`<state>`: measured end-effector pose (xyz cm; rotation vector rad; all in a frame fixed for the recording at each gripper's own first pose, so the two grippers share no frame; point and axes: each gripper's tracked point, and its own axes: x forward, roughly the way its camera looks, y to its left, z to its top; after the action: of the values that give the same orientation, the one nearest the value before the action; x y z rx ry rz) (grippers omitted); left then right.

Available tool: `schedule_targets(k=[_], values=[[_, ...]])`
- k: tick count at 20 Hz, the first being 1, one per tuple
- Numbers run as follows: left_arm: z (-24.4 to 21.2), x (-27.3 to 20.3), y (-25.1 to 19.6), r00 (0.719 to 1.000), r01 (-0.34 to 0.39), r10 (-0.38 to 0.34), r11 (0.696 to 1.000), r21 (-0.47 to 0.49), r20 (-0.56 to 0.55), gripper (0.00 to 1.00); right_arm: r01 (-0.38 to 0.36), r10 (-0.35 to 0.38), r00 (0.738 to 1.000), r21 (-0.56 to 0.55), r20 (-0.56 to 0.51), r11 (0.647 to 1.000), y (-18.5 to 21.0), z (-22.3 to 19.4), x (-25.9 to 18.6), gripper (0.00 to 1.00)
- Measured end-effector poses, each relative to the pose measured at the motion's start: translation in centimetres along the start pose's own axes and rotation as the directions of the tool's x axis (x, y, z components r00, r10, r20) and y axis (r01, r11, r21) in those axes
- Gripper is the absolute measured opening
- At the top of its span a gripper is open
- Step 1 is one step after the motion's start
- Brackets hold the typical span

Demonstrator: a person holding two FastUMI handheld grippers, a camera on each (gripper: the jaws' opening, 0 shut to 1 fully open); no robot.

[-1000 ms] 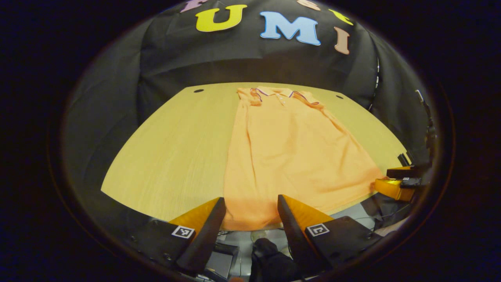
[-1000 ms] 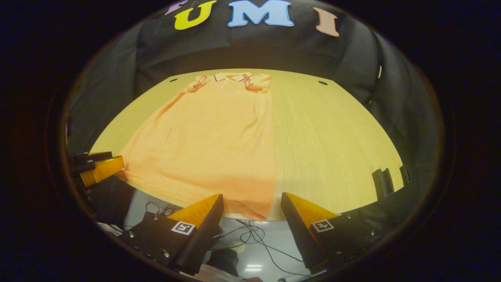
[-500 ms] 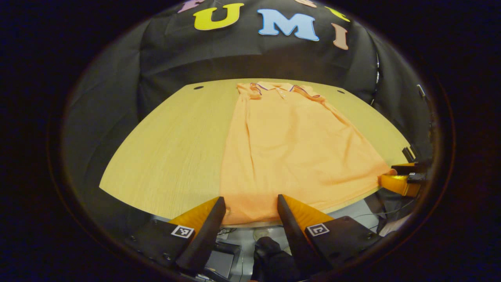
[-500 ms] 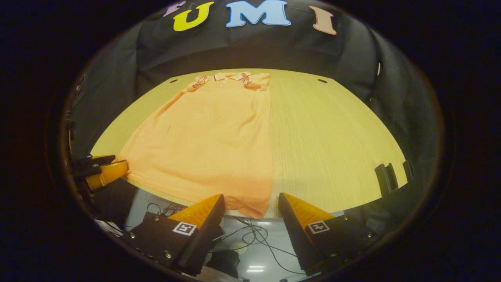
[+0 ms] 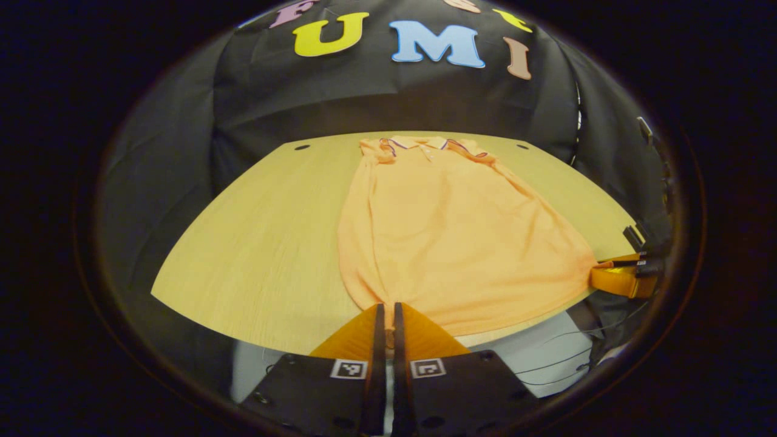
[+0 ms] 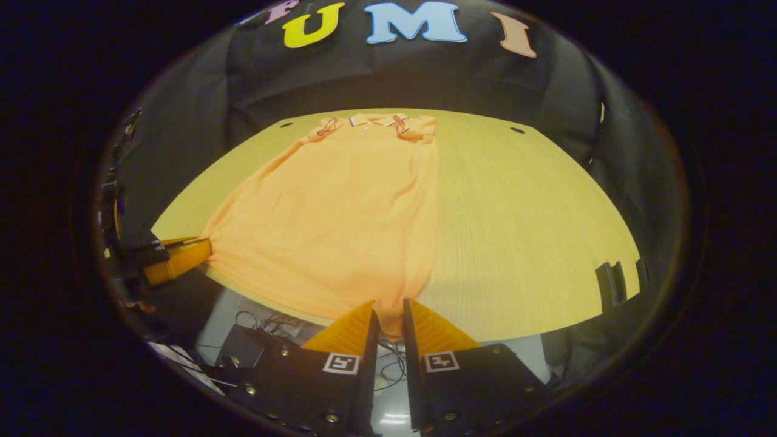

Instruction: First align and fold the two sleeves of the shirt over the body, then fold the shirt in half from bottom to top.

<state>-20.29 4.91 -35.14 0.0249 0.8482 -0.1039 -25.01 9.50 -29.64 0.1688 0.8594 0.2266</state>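
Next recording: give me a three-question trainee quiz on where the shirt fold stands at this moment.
1. True or false: the sleeves of the shirt are folded over its body.
2. Which part does each hand-held gripper pinch? A collar; B a bottom hem corner; C a sleeve.
3. Fill in: the collar lies at the table's ____ edge.

Key: 1 true. 2 B: left hand-held gripper and right hand-held gripper each close on a hem corner at the near edge. 3 far.

Shirt (image 5: 449, 230) hem corners hidden between closed jaws.
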Motion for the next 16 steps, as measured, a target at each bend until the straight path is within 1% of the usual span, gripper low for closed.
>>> schedule_targets(k=[1,3,6,9,12,16], values=[[0.1,-0.2,0.1,1.000,0.003,-0.003,1.000,-0.011,-0.001,0.11,0.014,-0.014,1.000,-0.004,0.011,1.000,-0.3,0.3,0.3,0.24],[0.3,-0.2,0.0,1.000,0.006,-0.006,1.000,-0.021,-0.010,0.11,0.013,-0.013,1.000,0.018,0.010,1.000,-0.3,0.2,0.3,0.02],[0.4,-0.2,0.1,0.999,-0.006,0.006,1.000,-0.003,-0.032,0.10,0.004,-0.004,1.000,-0.002,0.002,1.000,0.0,0.0,-0.1,0.02],[1.0,-0.4,-0.7,0.999,0.007,-0.007,1.000,0.004,-0.036,0.10,-0.004,0.004,1.000,0.029,0.013,1.000,0.0,0.7,-0.6,0.02],[3.3,-0.7,-1.0,1.000,0.025,-0.025,1.000,-0.017,-0.007,0.10,-0.007,0.003,0.999,0.071,0.043,0.997,-0.5,2.3,-2.0,0.02],[8.0,-1.3,-1.0,0.997,0.060,-0.058,0.997,-0.055,0.044,0.11,-0.001,-0.010,0.996,0.112,0.093,0.994,-1.2,6.2,-3.2,0.02]])
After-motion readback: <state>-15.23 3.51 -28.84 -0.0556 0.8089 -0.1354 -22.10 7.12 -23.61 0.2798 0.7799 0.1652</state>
